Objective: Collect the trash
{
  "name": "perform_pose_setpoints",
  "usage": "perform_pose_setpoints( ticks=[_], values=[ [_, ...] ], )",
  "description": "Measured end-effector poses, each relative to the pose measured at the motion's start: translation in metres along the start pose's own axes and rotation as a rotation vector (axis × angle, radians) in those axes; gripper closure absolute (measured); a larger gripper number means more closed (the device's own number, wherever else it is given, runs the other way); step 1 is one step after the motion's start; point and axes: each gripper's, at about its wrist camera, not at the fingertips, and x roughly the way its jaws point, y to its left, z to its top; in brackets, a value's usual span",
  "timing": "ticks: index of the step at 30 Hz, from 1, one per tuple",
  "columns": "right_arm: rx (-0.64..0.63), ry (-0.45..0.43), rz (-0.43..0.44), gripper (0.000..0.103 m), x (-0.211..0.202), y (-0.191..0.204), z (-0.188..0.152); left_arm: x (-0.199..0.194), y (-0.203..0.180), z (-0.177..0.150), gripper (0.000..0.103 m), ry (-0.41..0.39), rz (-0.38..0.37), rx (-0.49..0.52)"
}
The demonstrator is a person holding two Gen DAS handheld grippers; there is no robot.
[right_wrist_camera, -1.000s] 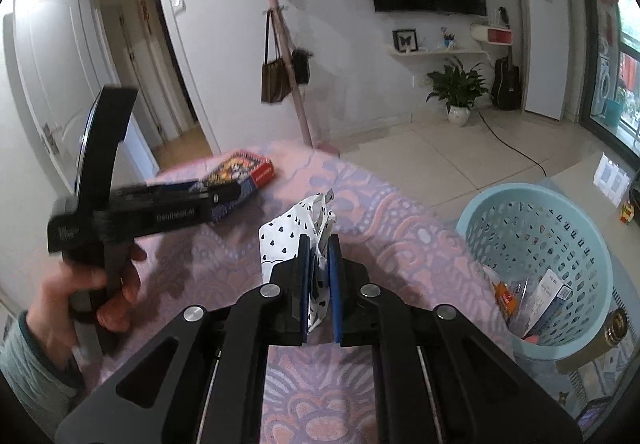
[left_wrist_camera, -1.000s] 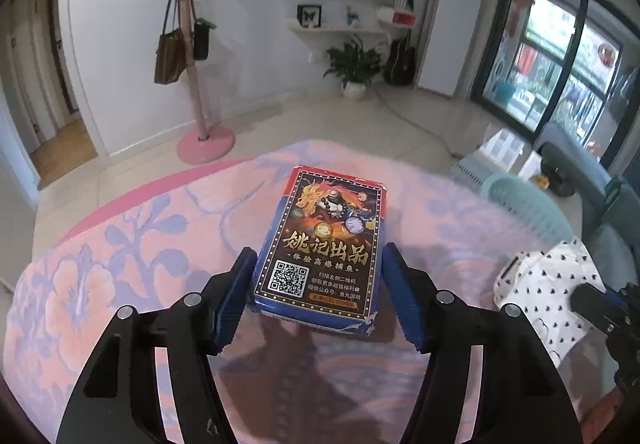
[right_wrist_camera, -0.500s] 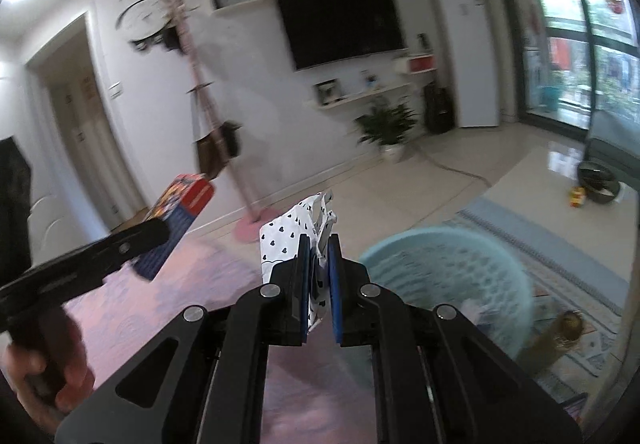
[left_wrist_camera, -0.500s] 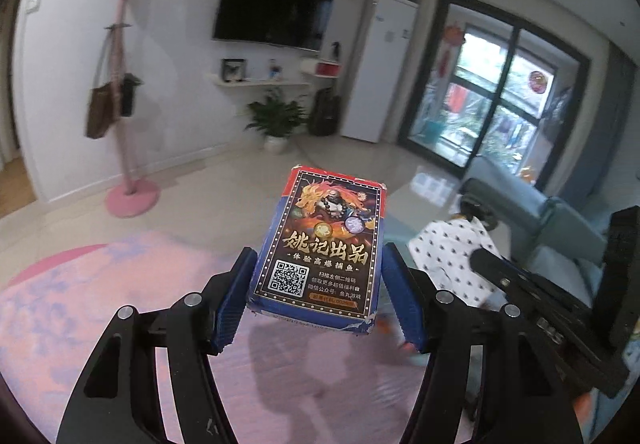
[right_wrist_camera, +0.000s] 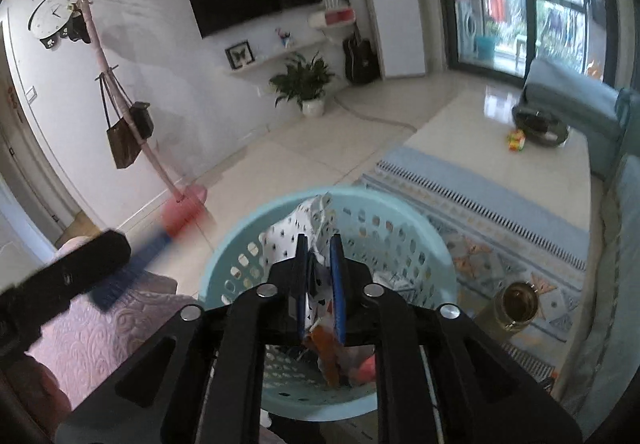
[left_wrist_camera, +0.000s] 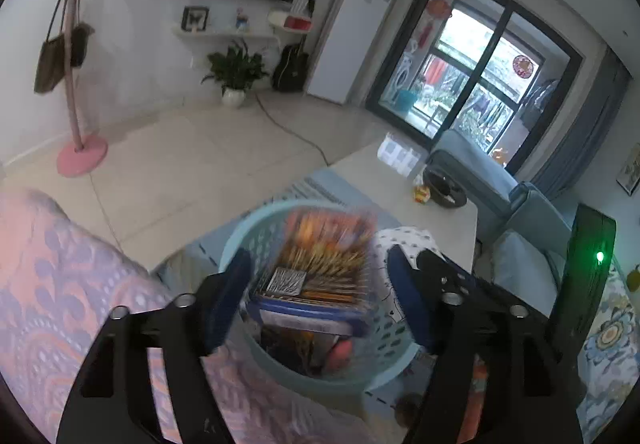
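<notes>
**Both pieces of trash hang over the basket as my tongs let go**

My left tongs (left_wrist_camera: 318, 296) point down at the pale blue basket (left_wrist_camera: 236, 240), which stands on the floor just past the edge of the pink patterned bed cover (left_wrist_camera: 60, 284). Their jaws have just been opening: a gap shows between each blue pad and the card box (left_wrist_camera: 320, 276), so the box is no longer pressed. It is blurred, printed face up, long axis running away from me along the tongs, and it sits directly above the basket's open mouth. I judge it is dropping straight in.

To the right, my right tongs (right_wrist_camera: 319, 284) also aim down into the same basket (right_wrist_camera: 224, 276). Their jaws have just been opening a little and stand narrowly apart, with the white polka-dot wrapper (right_wrist_camera: 288, 240) between them; I cannot tell whether a pad touches it. The wrapper rises upright from the jaws, over the basket's near side. Orange and red scraps (right_wrist_camera: 332, 356) already lie on the basket floor.

Both pieces are above the rim, so nothing calls for a sideways move, only a release. The left tongs are further along in letting go.
</notes>
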Motion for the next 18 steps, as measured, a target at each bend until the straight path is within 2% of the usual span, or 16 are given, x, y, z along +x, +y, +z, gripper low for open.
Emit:
perform_pose_setpoints(
  ticks=[1, 3, 5, 8, 11, 13, 16, 18],
  values=[
    [0.003, 0.012, -0.003, 0.081, 0.002, -0.002, 0.0, -0.002, 0.002, -0.001, 0.029, 0.002, 0.003, -0.005],
    [0.011, 0.009, 0.002, 0.057, -0.002, -0.006, -0.003, -0.01, 0.005, -0.002, 0.029, -0.005, 0.011, -0.007],
    [0.016, -0.009, 0.01, 0.047, -0.016, -0.005, -0.007, -0.023, 0.006, 0.0, 0.029, -0.017, 0.016, -0.004],
    [-0.015, -0.035, 0.045, 0.046, -0.043, 0.006, -0.013, -0.054, 0.003, -0.006, 0.022, -0.05, 0.045, 0.013],
    [-0.066, -0.07, 0.061, 0.039, -0.078, 0.025, -0.02, -0.093, -0.001, -0.016, 0.018, -0.099, 0.078, 0.027],
    [-0.111, -0.107, 0.063, 0.034, -0.105, 0.039, -0.03, -0.119, -0.005, -0.027, 0.017, -0.13, 0.118, 0.028],
    [-0.166, -0.16, 0.062, 0.034, -0.141, 0.055, -0.042, -0.153, -0.004, -0.047, 0.017, -0.181, 0.168, 0.017],
    [-0.194, -0.218, 0.053, 0.034, -0.164, 0.063, -0.051, -0.178, -0.007, -0.067, 0.017, -0.233, 0.228, 0.013]
  ],
)
